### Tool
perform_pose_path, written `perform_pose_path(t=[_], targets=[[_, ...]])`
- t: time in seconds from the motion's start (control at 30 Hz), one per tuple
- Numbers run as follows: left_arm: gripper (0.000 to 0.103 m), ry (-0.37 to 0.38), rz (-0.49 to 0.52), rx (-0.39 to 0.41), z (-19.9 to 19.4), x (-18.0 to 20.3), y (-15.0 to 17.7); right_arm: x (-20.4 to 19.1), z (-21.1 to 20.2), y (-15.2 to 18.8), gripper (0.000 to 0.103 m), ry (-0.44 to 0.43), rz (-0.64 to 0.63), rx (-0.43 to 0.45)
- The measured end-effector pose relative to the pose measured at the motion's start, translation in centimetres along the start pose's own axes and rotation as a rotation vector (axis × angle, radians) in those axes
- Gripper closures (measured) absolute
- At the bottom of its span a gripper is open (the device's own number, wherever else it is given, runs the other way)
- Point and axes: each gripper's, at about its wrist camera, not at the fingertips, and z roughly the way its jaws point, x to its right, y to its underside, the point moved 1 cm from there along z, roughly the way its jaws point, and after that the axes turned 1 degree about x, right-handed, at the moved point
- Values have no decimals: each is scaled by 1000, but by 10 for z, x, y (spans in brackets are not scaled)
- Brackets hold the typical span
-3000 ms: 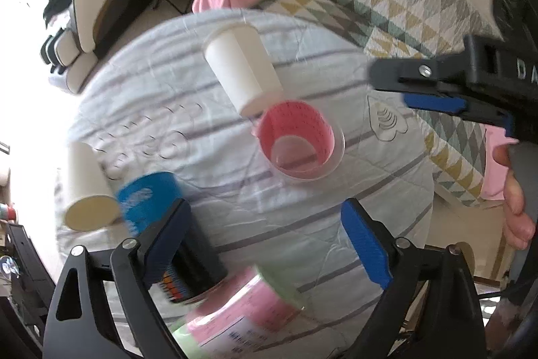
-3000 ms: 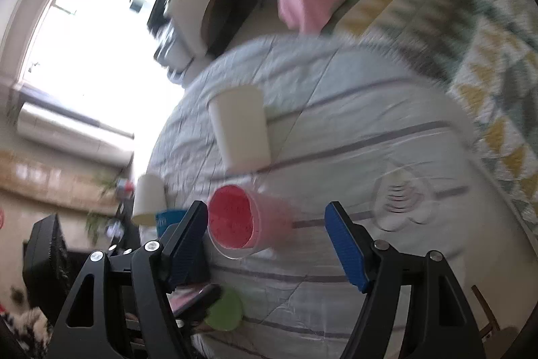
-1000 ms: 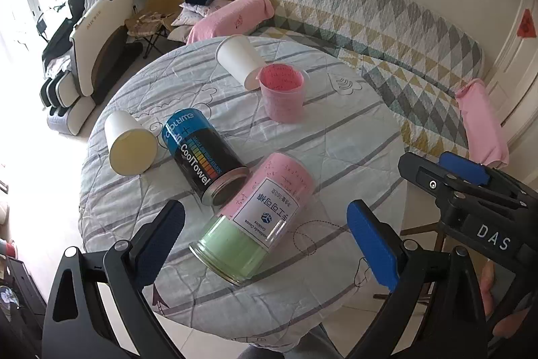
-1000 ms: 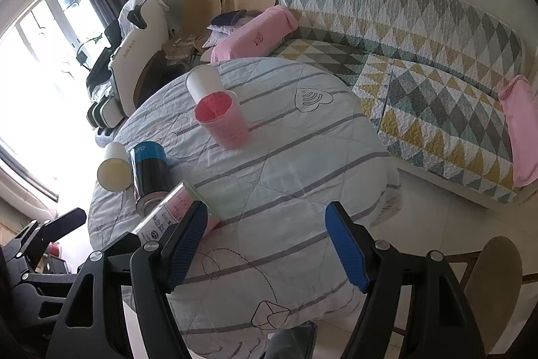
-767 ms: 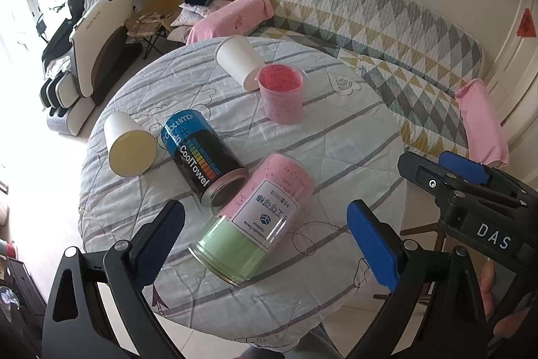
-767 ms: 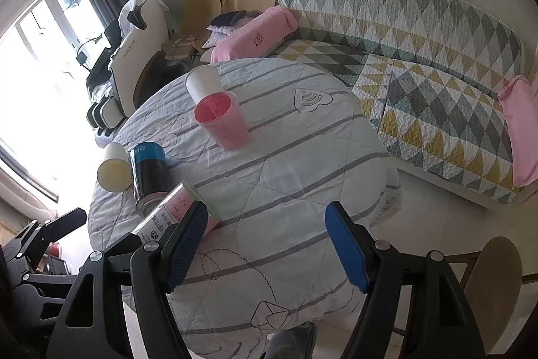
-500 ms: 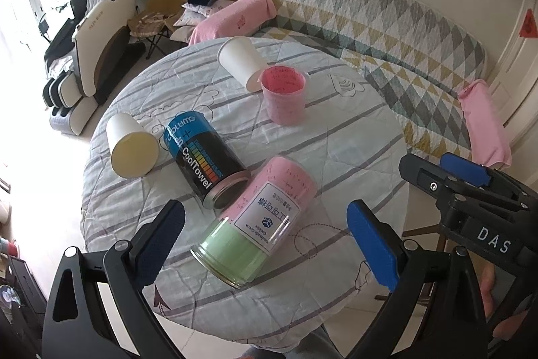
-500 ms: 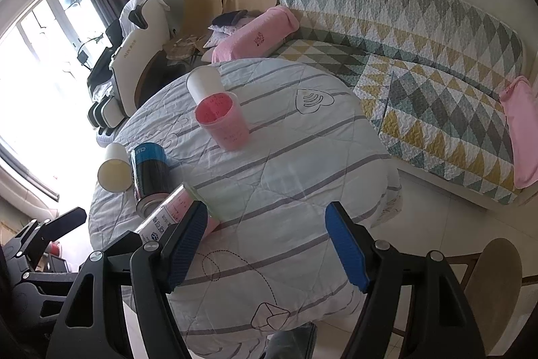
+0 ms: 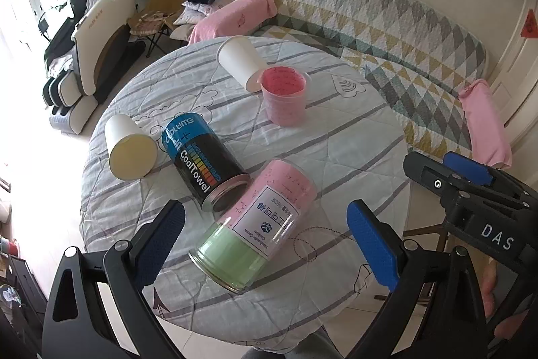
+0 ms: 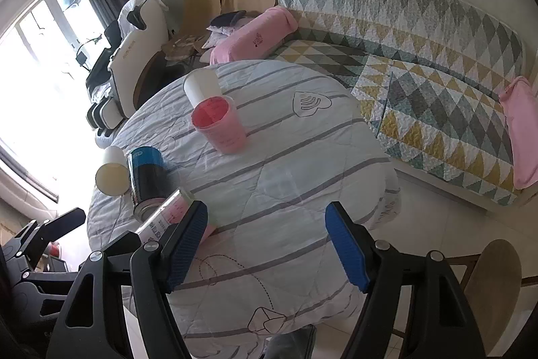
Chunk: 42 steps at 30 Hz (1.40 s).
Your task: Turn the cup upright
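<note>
On the round table (image 9: 353,137), going left to right, lie a white cup (image 9: 129,150), a blue can (image 9: 201,164) and a pink jar (image 9: 259,224). The pink cup (image 9: 285,98) stands up beside another white cup (image 9: 240,63). The left gripper (image 9: 265,244) and right gripper (image 10: 265,244) are both wide open, holding nothing.

A blue-black can (image 9: 204,164) lies on the round table (image 9: 343,157), between a white paper cup (image 9: 129,148) and a pink-green canister (image 9: 259,224).

a quilted triangle-patterned sofa (image 10: 420,32) lines the wall, with bright windows (image 10: 37,63) at left.
</note>
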Motion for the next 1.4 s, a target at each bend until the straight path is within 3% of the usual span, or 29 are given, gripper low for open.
perform_pose_path(t=[1.4], targets=[[4,2,-15,-16,5,-6,-4,12,3,6,29,3,5,-17]])
